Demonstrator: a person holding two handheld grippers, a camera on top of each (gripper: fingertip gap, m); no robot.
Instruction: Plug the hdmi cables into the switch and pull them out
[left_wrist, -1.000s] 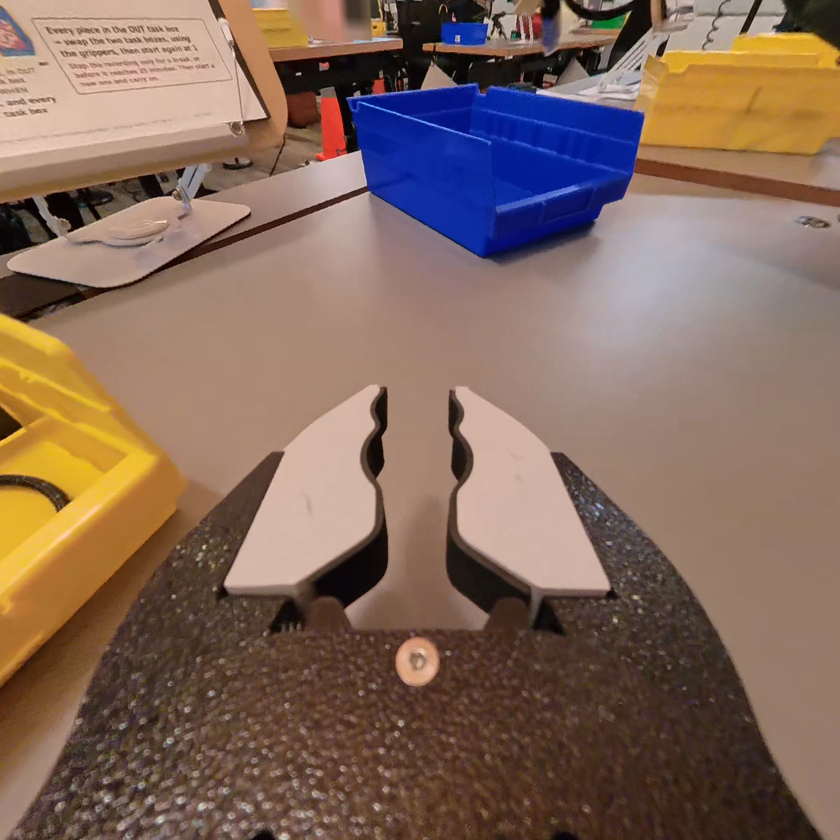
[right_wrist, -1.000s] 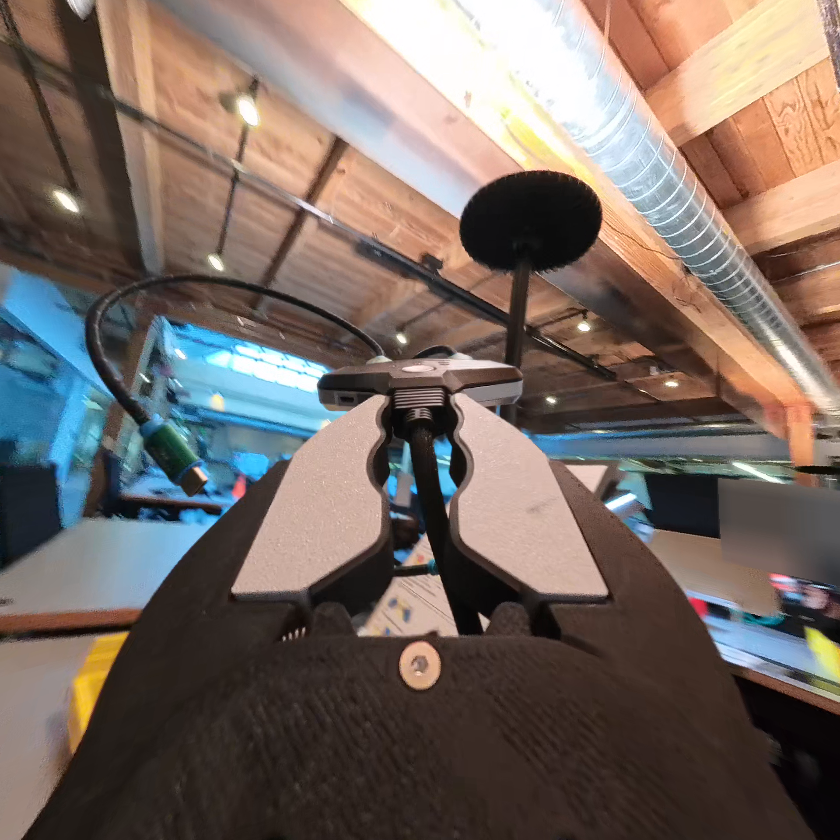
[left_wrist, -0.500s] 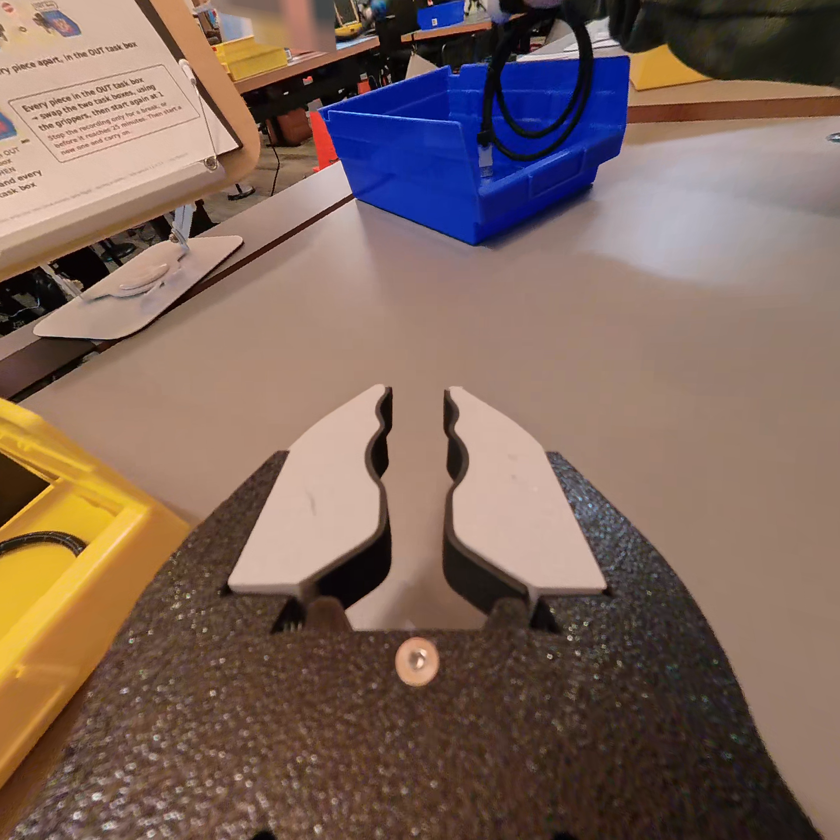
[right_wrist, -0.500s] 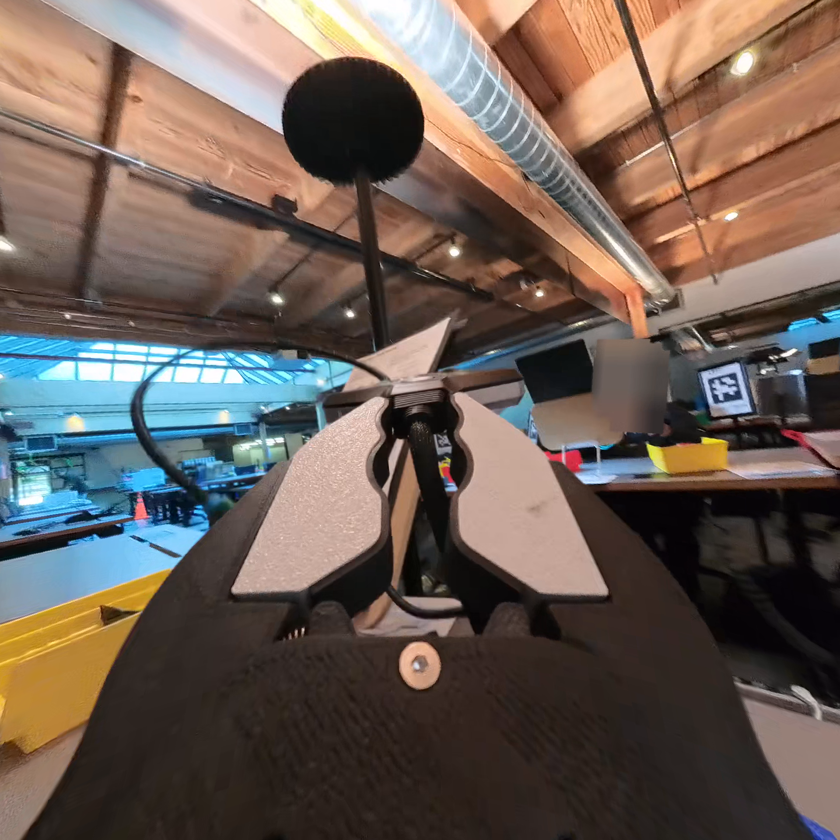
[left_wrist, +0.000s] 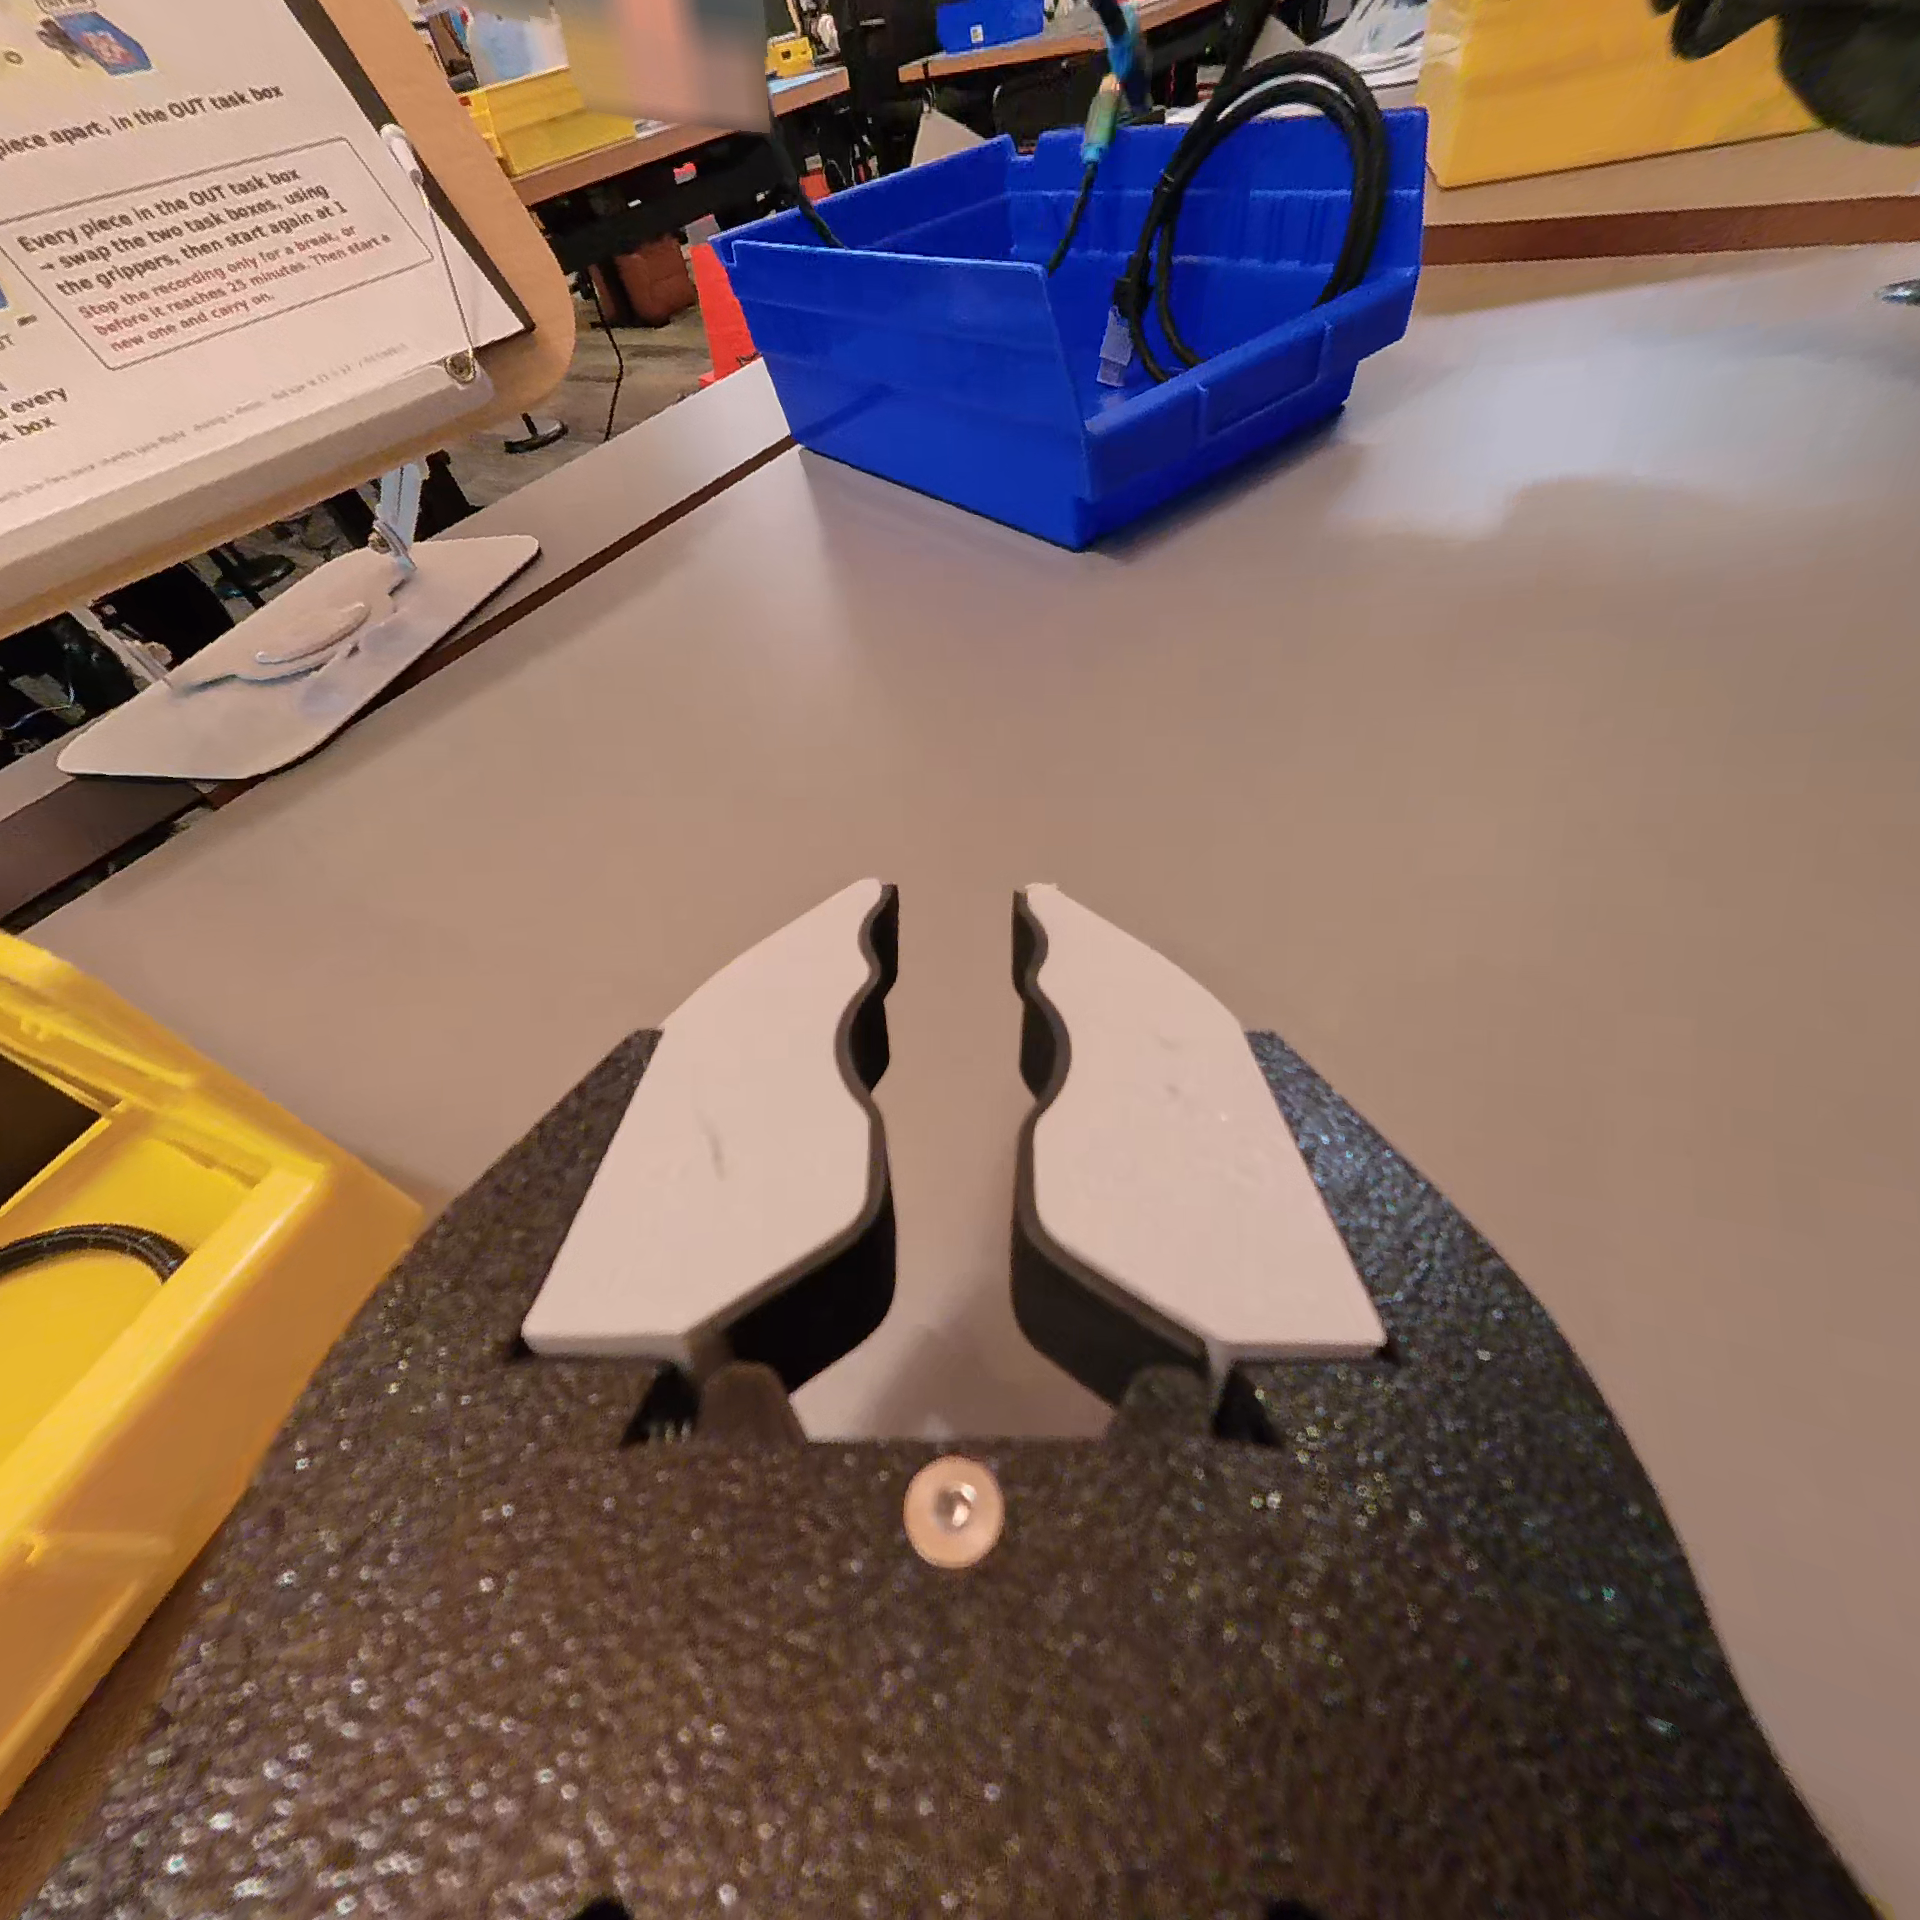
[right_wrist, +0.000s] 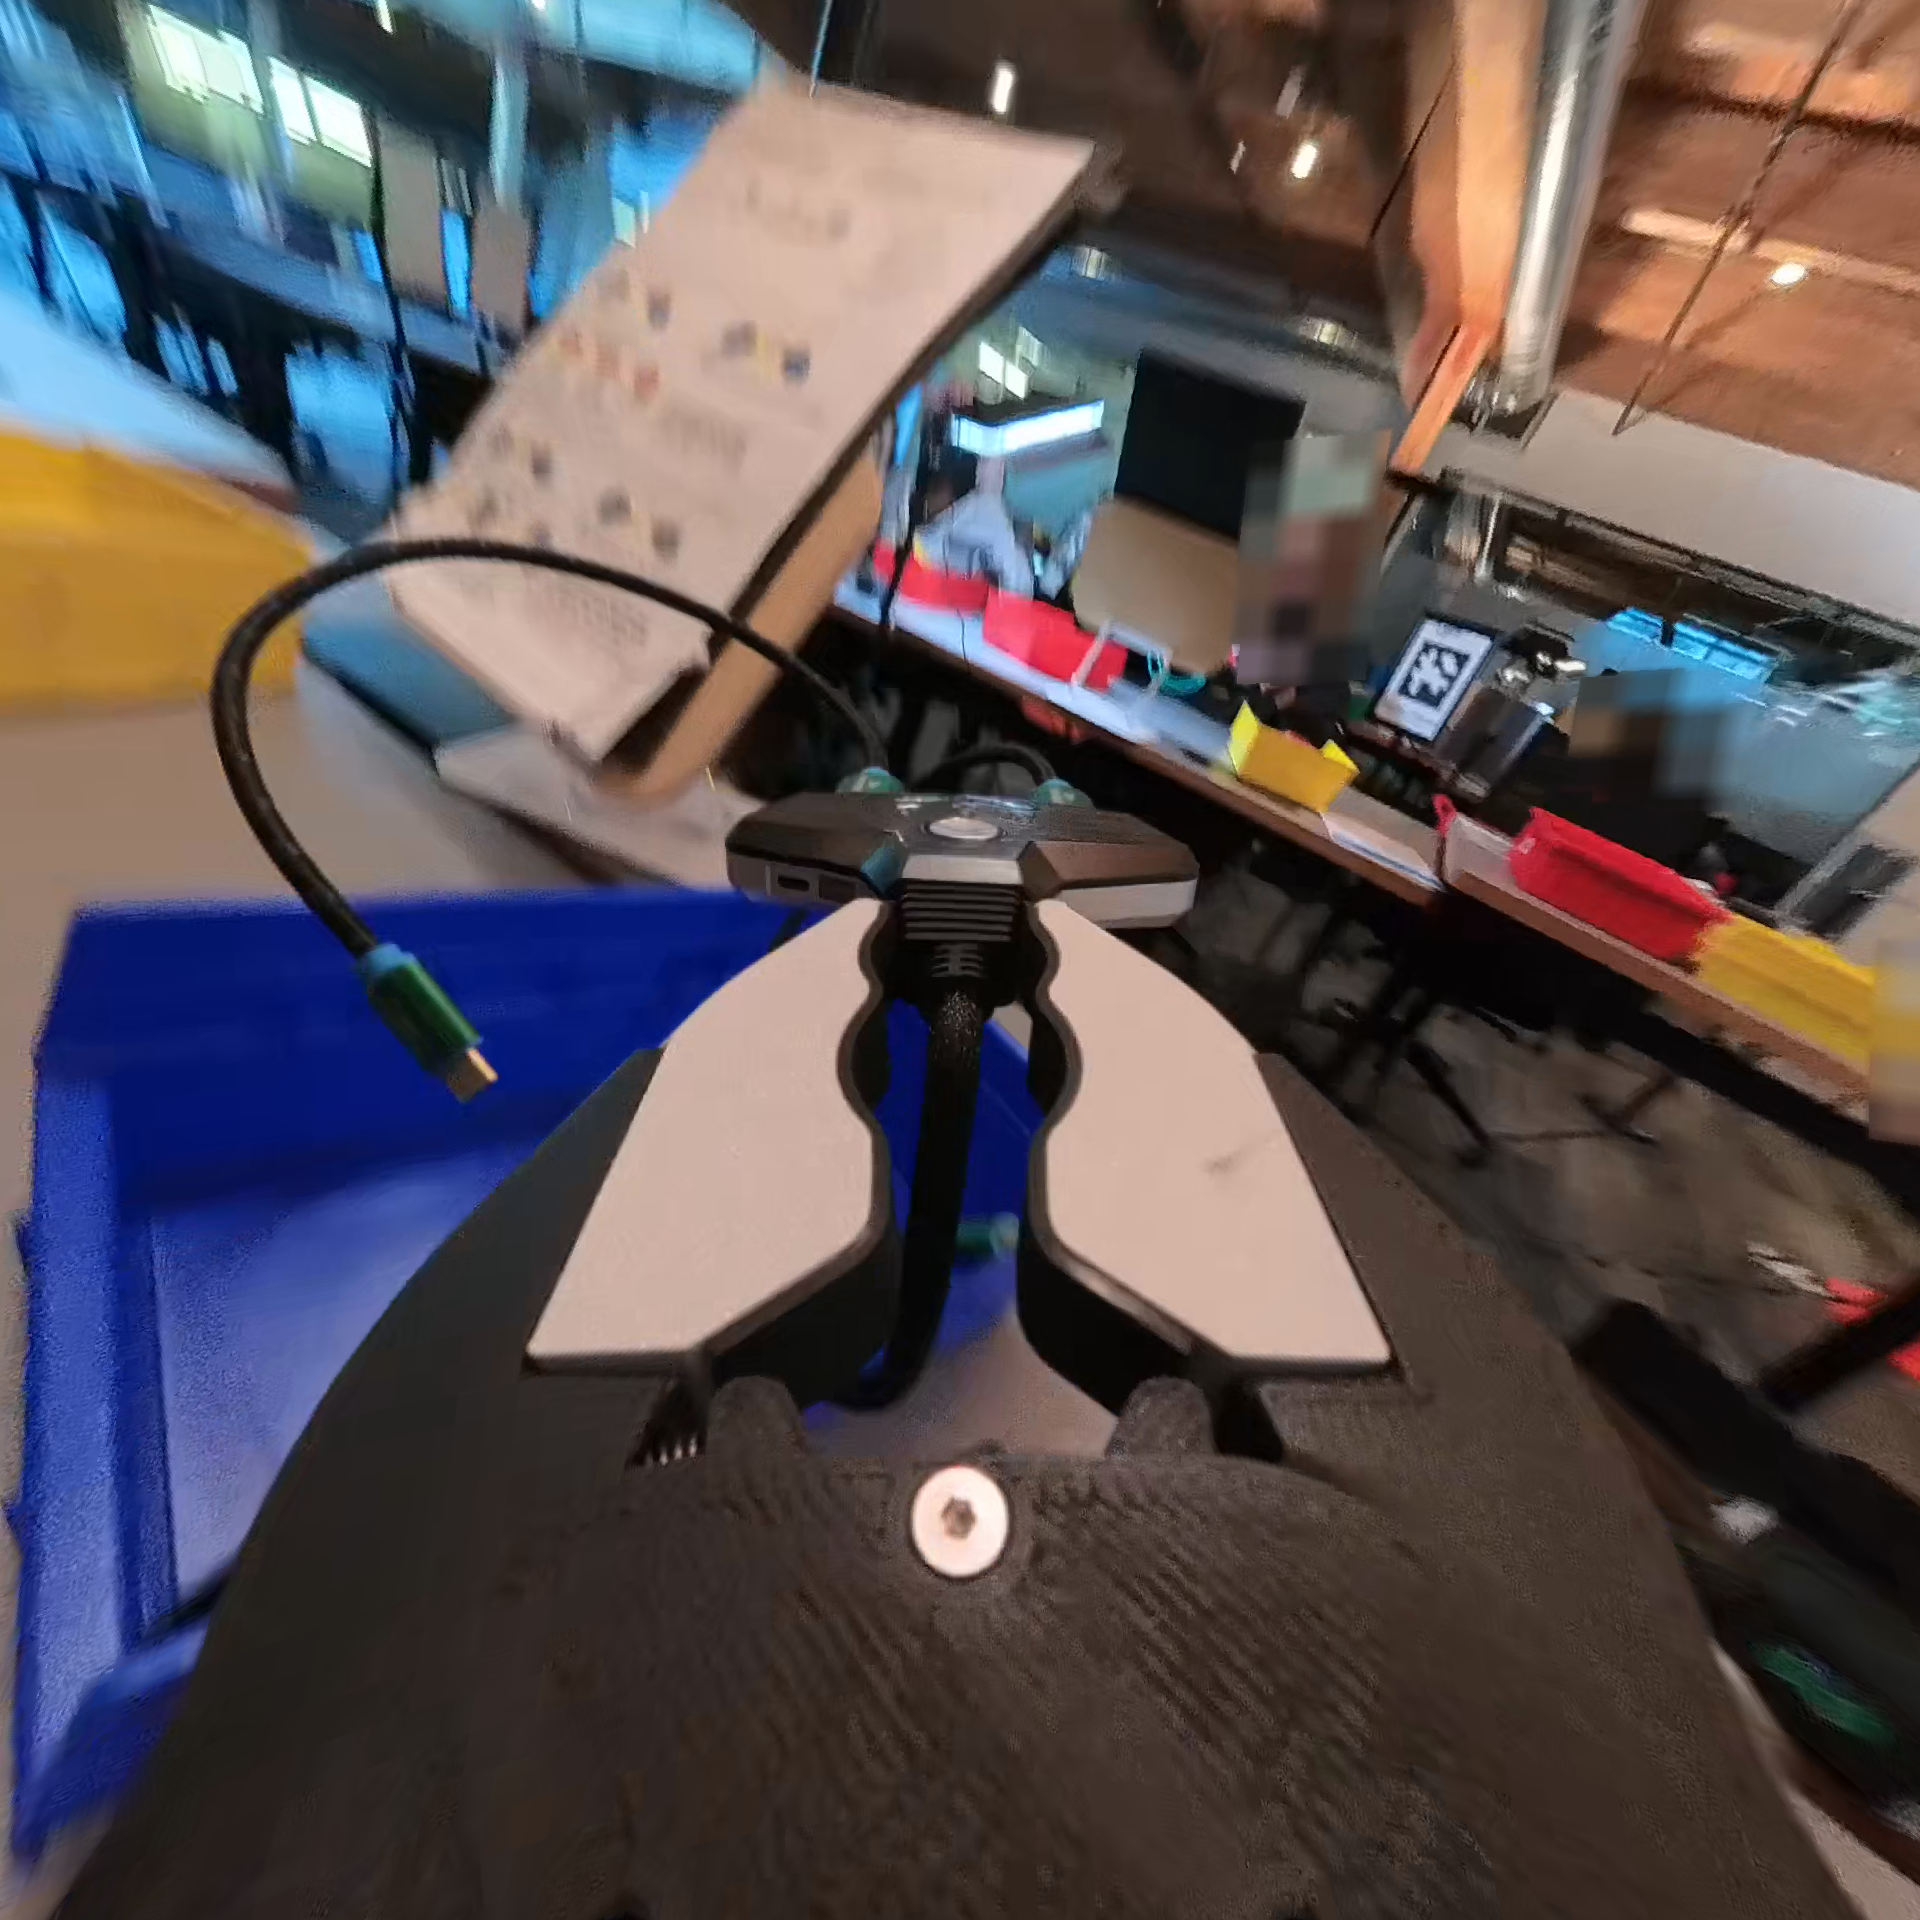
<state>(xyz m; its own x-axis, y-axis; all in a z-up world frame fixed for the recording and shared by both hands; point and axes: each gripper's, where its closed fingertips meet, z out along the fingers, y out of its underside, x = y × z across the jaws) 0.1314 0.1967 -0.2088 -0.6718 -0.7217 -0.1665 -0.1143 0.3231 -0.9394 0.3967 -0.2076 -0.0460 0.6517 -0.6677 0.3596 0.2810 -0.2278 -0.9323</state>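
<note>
1. The right gripper (right_wrist: 956, 940) has swung down from pointing at the ceiling a second ago to hanging over the open blue plastic bin (right_wrist: 260, 1195), which fills the 8 o'clock part of its view; the background smears with the motion.
2. Its jaws are pinched on the ribbed black plug (right_wrist: 956, 914) of a braided cable, and that plug sits in the flat black-and-silver hdmi switch (right_wrist: 961, 847), which rides at the fingertips, at 12 o'clock.
3. A thin black lead with a green-sleeved connector (right_wrist: 416, 1013) arcs out of the switch and dangles free at 9 o'clock.
4. In the left wrist view, coiled black cables (left_wrist: 1247, 208) now hang into the bin at 1 o'clock, where half a second ago they hung above it.
5. The left gripper (left_wrist: 956, 894) hovers over the grey table (left_wrist: 1351, 779), jaws slightly spread, holding nothing.
6. Judgement: the switch assembly is being put away in the bin, so the plugging and pulling looks largely finished.
</note>
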